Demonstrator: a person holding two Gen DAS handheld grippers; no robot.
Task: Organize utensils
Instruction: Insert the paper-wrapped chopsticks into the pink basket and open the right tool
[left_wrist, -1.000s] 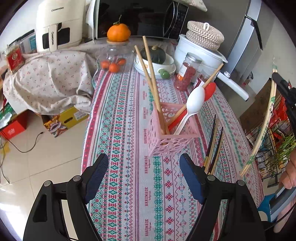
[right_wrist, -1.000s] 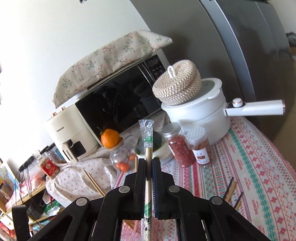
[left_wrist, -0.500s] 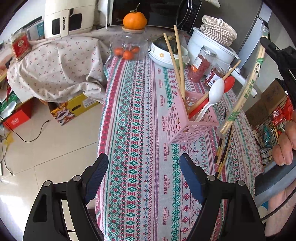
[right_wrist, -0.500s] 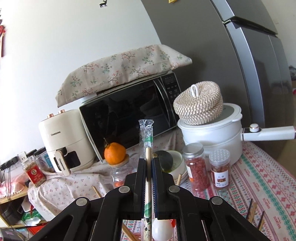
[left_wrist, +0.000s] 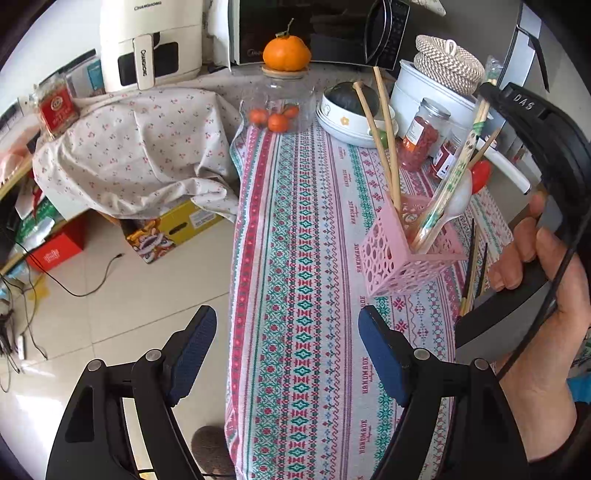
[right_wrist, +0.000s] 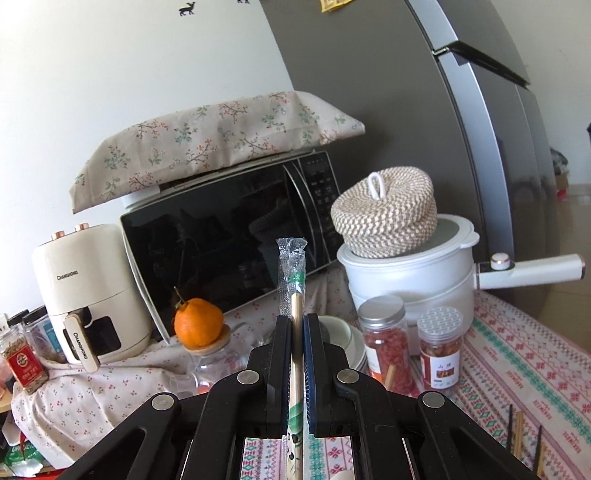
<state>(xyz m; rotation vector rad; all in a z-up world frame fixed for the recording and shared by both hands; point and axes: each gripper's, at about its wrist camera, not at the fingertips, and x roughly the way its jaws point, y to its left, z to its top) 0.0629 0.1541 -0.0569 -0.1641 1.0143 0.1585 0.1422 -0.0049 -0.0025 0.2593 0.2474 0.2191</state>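
Right gripper (right_wrist: 297, 325) clamps tight on wrapped chopsticks (left_wrist: 452, 177), whose lower end sits inside the pink holder (left_wrist: 402, 254) at about 3 o'clock in the left wrist view, while the left gripper (left_wrist: 286, 350) hangs with fingers wide apart at 6 o'clock over the tablecloth (left_wrist: 295, 221).

Ahead and to the right of the left gripper (left_wrist: 286, 360), a basket (left_wrist: 397, 258) stands on the table (left_wrist: 295, 229), with two chopsticks (left_wrist: 384, 136) and a spoon (left_wrist: 458, 199) leaning in it. The wrapped chopsticks (left_wrist: 448, 184) reach from the right gripper (right_wrist: 296, 332) down into the basket. Loose chopsticks (left_wrist: 472, 266) lie right of the basket. Behind it stand jars (left_wrist: 421, 133), a bowl (left_wrist: 347, 118) and a pot (left_wrist: 428, 92).
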